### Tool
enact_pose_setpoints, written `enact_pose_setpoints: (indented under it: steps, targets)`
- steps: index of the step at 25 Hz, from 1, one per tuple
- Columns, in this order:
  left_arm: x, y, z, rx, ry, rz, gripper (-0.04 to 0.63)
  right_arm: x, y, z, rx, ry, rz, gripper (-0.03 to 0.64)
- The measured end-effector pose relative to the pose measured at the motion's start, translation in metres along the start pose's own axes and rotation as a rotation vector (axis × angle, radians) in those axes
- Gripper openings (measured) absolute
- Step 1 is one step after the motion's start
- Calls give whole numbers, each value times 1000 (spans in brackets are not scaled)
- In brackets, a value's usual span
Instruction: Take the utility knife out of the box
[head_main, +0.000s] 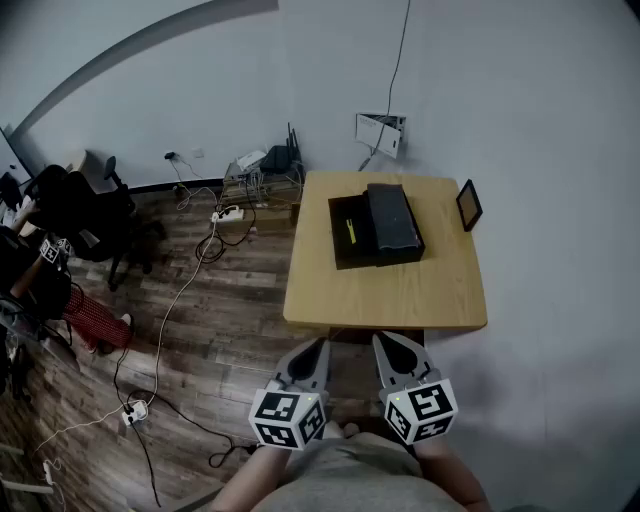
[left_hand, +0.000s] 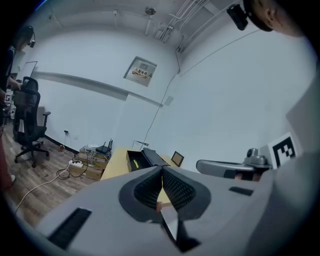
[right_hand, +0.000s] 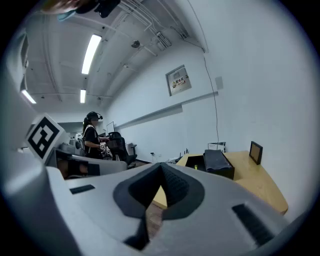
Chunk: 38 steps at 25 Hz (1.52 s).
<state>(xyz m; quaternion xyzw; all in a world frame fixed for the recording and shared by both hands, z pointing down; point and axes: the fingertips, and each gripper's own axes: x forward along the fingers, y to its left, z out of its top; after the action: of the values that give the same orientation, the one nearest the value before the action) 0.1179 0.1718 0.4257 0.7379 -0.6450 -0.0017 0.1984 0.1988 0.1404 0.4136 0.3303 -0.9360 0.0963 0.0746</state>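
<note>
Table (head_main: 400, 295): utility knife (head_main: 350, 230) in box (head_main: 358, 256), axis toward wall.

No wording is legible anywhere. A wall panel (left_hand: 140, 71) carries a label with red print, too small to make out. The cubes on the left gripper (head_main: 320, 348) and right gripper (head_main: 383, 342) show only black-and-white square markers.

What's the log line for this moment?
left gripper: shut, empty | right gripper: shut, empty | both: short of table | box: open | knife: in box
</note>
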Motion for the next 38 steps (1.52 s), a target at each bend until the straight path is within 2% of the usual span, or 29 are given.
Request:
enact_pose_setpoints:
  steps: [11, 17, 22, 30, 38]
  targets:
    - [-9, -1, -5, -20, -14, 37, 3, -10, 8, -1, -34, 11, 49, 0]
    - [-7, -2, -4, -26, -27, 50, 3, -6, 7, 3, 0, 2, 91, 0]
    - [-4, 7, 1, -40, -41, 62, 3, 5, 9, 3, -39, 20, 106, 0]
    - [27, 38, 16, -61, -42, 63, 3, 48, -14, 9, -2, 38, 90, 0]
    - [72, 88, 43, -58, -38, 30, 3, 118, -18, 22, -6, 39, 86, 0]
